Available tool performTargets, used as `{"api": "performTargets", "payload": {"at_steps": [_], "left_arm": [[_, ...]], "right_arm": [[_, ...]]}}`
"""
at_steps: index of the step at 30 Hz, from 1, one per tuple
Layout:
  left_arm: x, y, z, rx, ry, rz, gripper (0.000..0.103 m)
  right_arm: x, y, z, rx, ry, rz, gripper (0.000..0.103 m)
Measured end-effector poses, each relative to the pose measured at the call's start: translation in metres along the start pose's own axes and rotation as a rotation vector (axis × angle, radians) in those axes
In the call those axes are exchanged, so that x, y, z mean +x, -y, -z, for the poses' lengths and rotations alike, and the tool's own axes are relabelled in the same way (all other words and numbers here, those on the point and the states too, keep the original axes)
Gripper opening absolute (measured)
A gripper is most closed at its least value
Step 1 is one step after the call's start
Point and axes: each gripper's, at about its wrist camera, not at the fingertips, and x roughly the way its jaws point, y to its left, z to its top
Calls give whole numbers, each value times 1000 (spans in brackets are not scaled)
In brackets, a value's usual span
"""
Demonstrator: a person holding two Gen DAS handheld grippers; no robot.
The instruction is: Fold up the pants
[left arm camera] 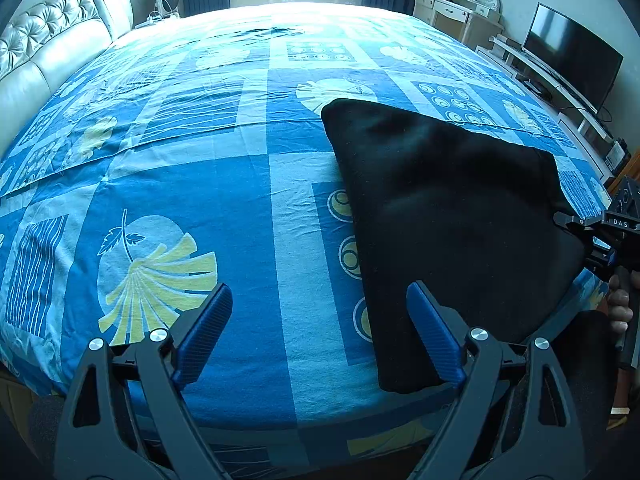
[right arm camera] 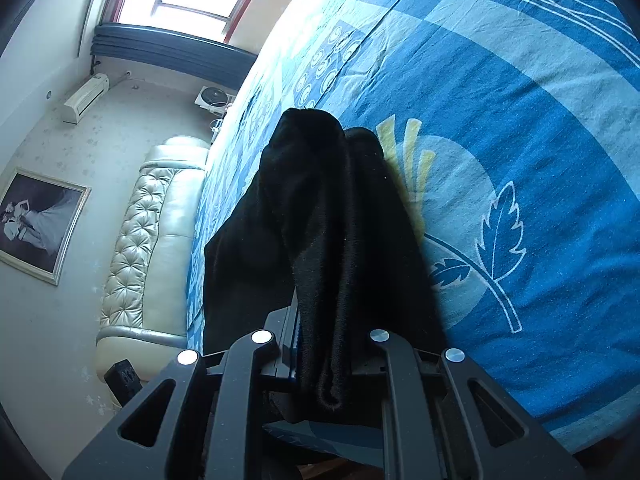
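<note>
Pants point(left arm camera: 452, 216): black, folded flat on bedspread point(left arm camera: 200, 200), ahead and right of left gripper point(left arm camera: 320, 336); near corner just beside its right finger point(left arm camera: 434, 334).
Left gripper: spread wide, nothing between jaws, angled down over bed edge.
Right gripper point(right arm camera: 324, 364): clenched on bunched pants edge; seen at far right in left view, hand point(left arm camera: 620, 308) below.
Right view only: headboard point(right arm camera: 148, 232), framed picture point(right arm camera: 36, 224).
Left view only: television point(left arm camera: 572, 60).

left wrist: over bed point(left arm camera: 200, 184) | right wrist: close, rolled | shared: bed
</note>
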Motion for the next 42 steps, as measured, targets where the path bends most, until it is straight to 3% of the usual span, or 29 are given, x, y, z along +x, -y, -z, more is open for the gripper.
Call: {"api": "performTargets", "payload": {"at_steps": [4,6,8,10,12,16,22,25,33,40,42], "left_arm": [[1,-3,1,-5,-7,17,89],[2,-6,0,-18,-21,64,89],[5,-12,0,-45,-39,124,89],[10,-18,-1,-87,-69,214,89],[17,-23,-1,-141,-110,323,90],[30,-32,3,-246,-153,502,90],[55,-50,15,-396,-224,678,90],[68,-56,21,-457,-251,753,90],[73,-41,19,-384,-242,804,90],[79,-24,15,-348,-242,833,90],[80,-21,16,-338,-249,829,79]], "right_arm": [[-6,3,-1,16,-4,-4,19],[-16,2,-4,15,6,13,22],[-33,0,-9,-2,47,27,33],[-49,1,-11,0,88,29,60],[-56,4,-11,7,87,-2,62],[-44,10,-7,15,4,-44,68],[-33,15,-3,8,-49,-55,73],[-33,18,-2,3,-64,-13,74],[-26,28,3,10,-103,-61,77],[-10,13,9,-42,-155,-66,80],[-6,8,11,-73,-164,-37,77]]}}
